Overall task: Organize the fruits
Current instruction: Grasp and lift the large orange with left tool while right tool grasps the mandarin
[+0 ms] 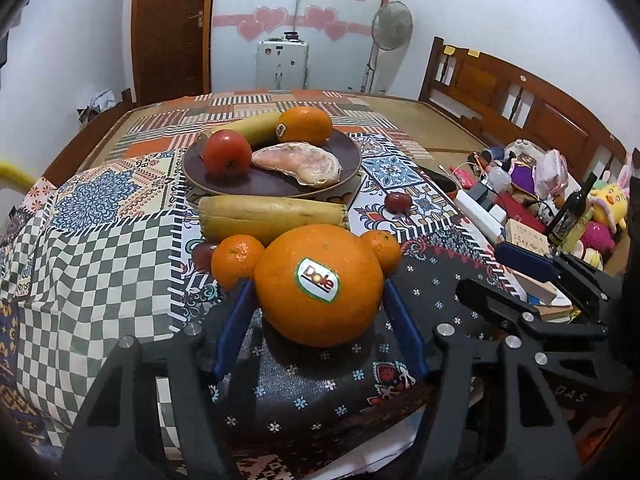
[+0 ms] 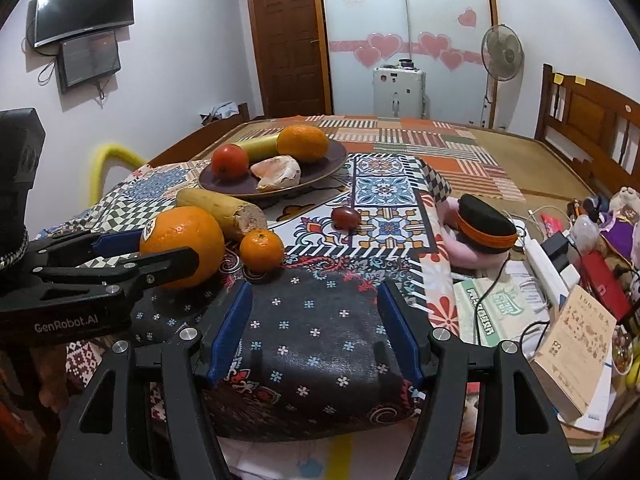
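Note:
A large Dole orange (image 1: 318, 284) sits on the patterned cloth between the blue pads of my left gripper (image 1: 318, 300), whose jaws stand open around it without pressing it; the orange also shows in the right wrist view (image 2: 182, 246). Behind it lie two small tangerines (image 1: 236, 260) (image 1: 382, 248), a banana (image 1: 272, 218) and a small dark red fruit (image 1: 398, 202). A brown plate (image 1: 264, 184) holds a tomato (image 1: 227, 153), a peeled pomelo piece (image 1: 298, 163), a banana and an orange (image 1: 305, 125). My right gripper (image 2: 314, 304) is open and empty over the dark cloth.
Clutter lies to the right: books (image 2: 576, 340), a power strip (image 2: 546, 264), a dark bottle (image 1: 570, 208), plush toys (image 1: 608, 200) and a black-and-orange cap (image 2: 486, 220). A wooden headboard (image 1: 520, 100) stands at the far right. A fan (image 1: 392, 24) stands at the back.

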`<state>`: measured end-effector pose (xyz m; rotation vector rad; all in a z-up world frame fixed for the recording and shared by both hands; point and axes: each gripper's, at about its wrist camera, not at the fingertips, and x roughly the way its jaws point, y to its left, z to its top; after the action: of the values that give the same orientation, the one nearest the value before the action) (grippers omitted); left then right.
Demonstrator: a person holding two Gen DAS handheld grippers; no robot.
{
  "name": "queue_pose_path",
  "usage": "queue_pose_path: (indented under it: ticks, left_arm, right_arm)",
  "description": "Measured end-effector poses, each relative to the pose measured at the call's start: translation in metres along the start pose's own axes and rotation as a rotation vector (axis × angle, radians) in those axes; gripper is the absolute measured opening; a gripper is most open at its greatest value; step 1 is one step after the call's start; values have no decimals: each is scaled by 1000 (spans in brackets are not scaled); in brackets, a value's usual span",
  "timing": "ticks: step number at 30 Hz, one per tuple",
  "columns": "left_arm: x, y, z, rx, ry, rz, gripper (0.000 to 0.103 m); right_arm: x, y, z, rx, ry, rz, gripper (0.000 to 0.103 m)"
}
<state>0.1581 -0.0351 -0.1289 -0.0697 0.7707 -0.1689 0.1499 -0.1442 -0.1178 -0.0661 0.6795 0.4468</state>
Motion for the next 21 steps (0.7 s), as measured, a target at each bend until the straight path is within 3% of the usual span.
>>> queue_pose_path:
  ticks: [13,21]
  left_arm:
    - [-43,27,8,-8,-66,-60,61]
    - [-60,79,4,-46,-77,23,61]
  right_arm:
    - [23,20,12,-42,23,54,62]
    - [46,24,17,-30,57,69,57]
